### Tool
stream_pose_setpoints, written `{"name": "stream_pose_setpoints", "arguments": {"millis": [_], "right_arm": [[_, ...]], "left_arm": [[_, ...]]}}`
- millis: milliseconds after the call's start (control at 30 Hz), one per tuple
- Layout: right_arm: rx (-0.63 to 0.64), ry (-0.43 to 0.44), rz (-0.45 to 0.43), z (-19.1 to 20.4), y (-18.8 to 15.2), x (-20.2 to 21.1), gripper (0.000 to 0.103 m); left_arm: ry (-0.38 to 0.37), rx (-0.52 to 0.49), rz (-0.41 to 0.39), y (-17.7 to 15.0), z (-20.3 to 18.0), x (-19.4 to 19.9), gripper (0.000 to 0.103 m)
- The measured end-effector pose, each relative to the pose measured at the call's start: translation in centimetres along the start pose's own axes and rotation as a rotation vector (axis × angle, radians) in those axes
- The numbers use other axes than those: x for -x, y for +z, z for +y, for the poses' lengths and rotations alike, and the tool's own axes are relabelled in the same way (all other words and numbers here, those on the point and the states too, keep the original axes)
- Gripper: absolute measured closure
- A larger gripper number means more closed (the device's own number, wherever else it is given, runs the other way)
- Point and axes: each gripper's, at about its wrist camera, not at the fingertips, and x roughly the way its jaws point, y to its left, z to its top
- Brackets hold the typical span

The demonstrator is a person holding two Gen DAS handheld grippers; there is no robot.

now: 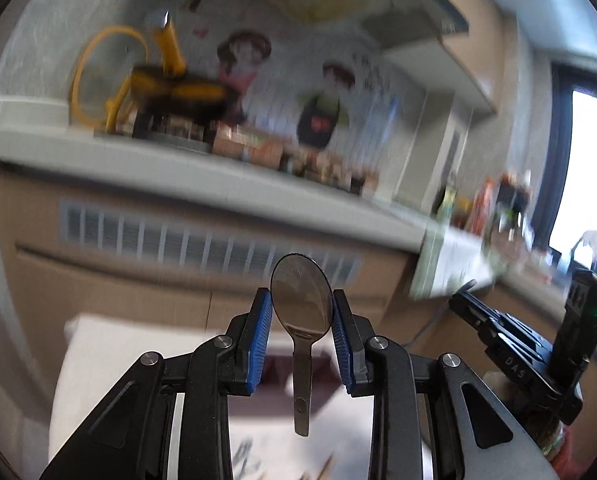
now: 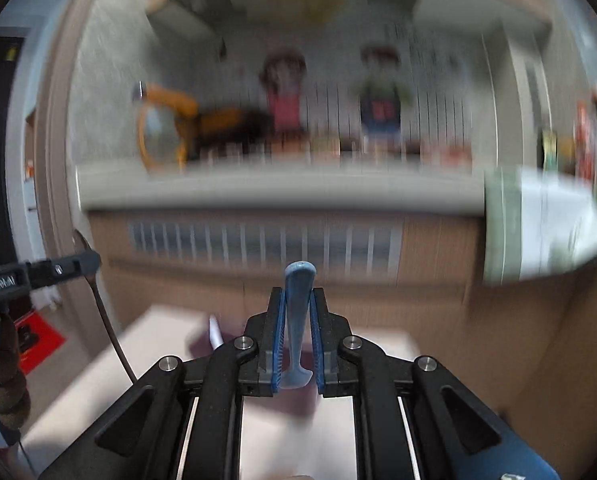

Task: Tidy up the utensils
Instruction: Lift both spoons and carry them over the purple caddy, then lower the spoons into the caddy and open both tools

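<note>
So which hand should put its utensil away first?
Probably left: the left gripper pinches the metal spoon only by its bowl, handle dangling. The right gripper clamps the blue utensil more securely along its handle.

I count two grippers: my left gripper [image 1: 301, 332] with two blue pads, and my right gripper [image 2: 298, 336], also with two blue pads. I see one metal spoon [image 1: 301, 304] between the left pads, and one blue utensil [image 2: 297, 320] between the right pads; I cannot tell what kind it is. On the wall behind I count two cartoon figures [image 1: 242, 60], one in pink and one in a dark apron. I see one long grey counter [image 1: 178, 168] and one slatted vent [image 1: 202, 236] under it. One white table [image 1: 138, 360] lies below. The small jars along the counter are too blurred for me to count.
</note>
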Motion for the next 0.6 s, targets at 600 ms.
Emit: {"name": "stream_pose_setpoints", "arguments": {"millis": [600], "right_arm": [[0.023,0.016,0.132,0.0,-0.4,-12.2,0.092]], "left_arm": [[0.066,-0.023,0.063,-3.2,4.6,-14.3,0.072]]}}
